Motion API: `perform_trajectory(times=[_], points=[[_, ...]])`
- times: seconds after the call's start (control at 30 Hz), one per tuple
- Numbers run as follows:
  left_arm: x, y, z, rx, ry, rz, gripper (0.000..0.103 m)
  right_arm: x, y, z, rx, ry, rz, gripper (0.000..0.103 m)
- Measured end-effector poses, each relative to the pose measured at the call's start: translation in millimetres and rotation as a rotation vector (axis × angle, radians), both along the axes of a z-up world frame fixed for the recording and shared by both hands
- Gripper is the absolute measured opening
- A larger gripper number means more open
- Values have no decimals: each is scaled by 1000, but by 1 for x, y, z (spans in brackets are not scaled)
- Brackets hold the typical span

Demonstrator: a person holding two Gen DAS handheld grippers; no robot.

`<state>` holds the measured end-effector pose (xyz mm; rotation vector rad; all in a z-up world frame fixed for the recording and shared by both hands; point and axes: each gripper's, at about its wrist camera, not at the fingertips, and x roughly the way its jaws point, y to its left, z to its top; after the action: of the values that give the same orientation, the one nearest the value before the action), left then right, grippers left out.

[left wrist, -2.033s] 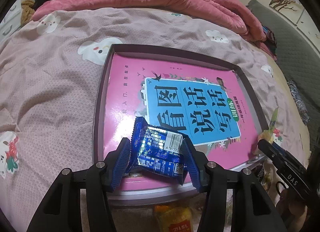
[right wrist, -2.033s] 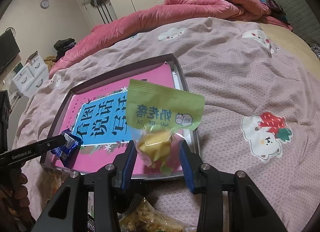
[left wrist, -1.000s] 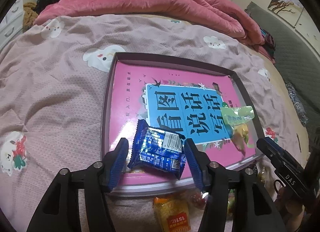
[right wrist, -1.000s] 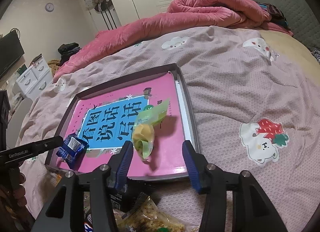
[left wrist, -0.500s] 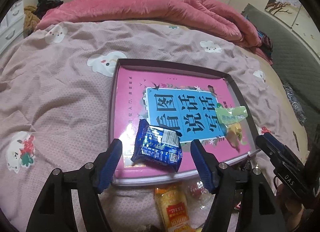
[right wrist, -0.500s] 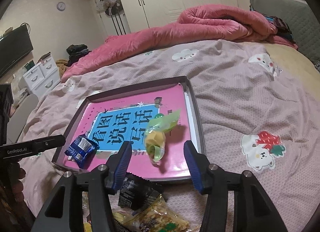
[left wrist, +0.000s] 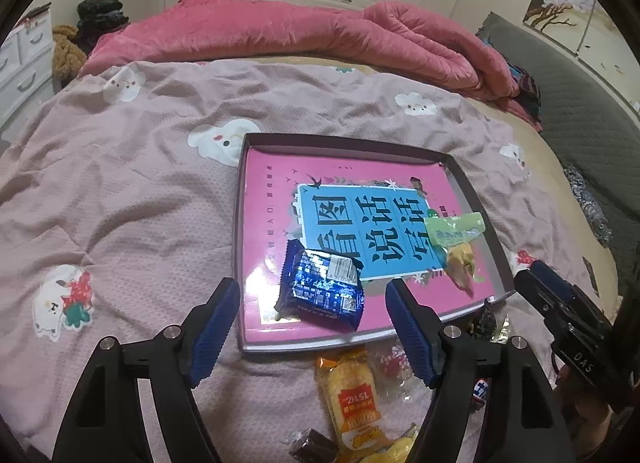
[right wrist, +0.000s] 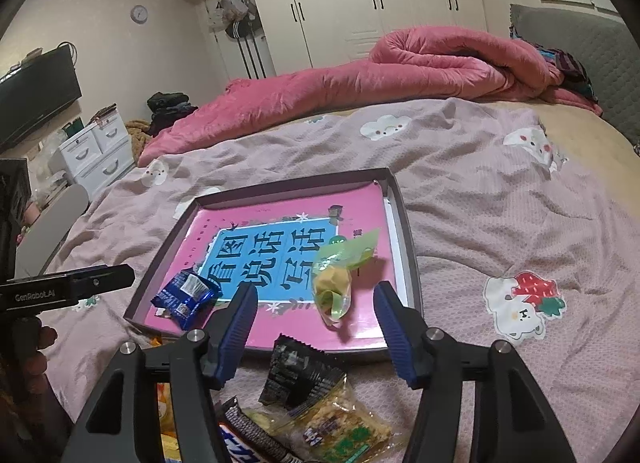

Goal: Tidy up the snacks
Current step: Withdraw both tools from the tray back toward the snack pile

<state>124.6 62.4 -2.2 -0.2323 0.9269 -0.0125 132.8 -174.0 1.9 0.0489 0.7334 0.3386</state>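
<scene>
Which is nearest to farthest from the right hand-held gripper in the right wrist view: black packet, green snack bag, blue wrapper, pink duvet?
From the right hand-held gripper:
1. Black packet, just below the fingers, outside the tray.
2. Green snack bag, in the tray's right part.
3. Blue wrapper, tray's near-left corner.
4. Pink duvet, far across the bed.

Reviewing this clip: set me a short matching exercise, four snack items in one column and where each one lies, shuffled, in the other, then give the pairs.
Items
1. blue foil snack packet
2. green-topped clear bag of yellow snacks
3. black crinkled wrapper
4. orange-labelled yellow cake pack

Places
A. on the bedspread, in front of the right gripper
B. in the tray, its left near corner
C. on the bedspread, below the tray's near edge in the left wrist view
D. in the tray, toward its right side

Pairs: 1-B, 2-D, 3-A, 4-C
</scene>
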Motion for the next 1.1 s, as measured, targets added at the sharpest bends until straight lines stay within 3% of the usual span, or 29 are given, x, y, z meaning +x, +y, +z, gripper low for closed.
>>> perform_trajectory(times=[0.13,1.1], points=[[-5,1,3,3,-3,-1,77,-4,0,4,6,-3,-1,64],[-43,-10,9,42,-17,-78,77,-42,15,19,-33,-24,67,66]])
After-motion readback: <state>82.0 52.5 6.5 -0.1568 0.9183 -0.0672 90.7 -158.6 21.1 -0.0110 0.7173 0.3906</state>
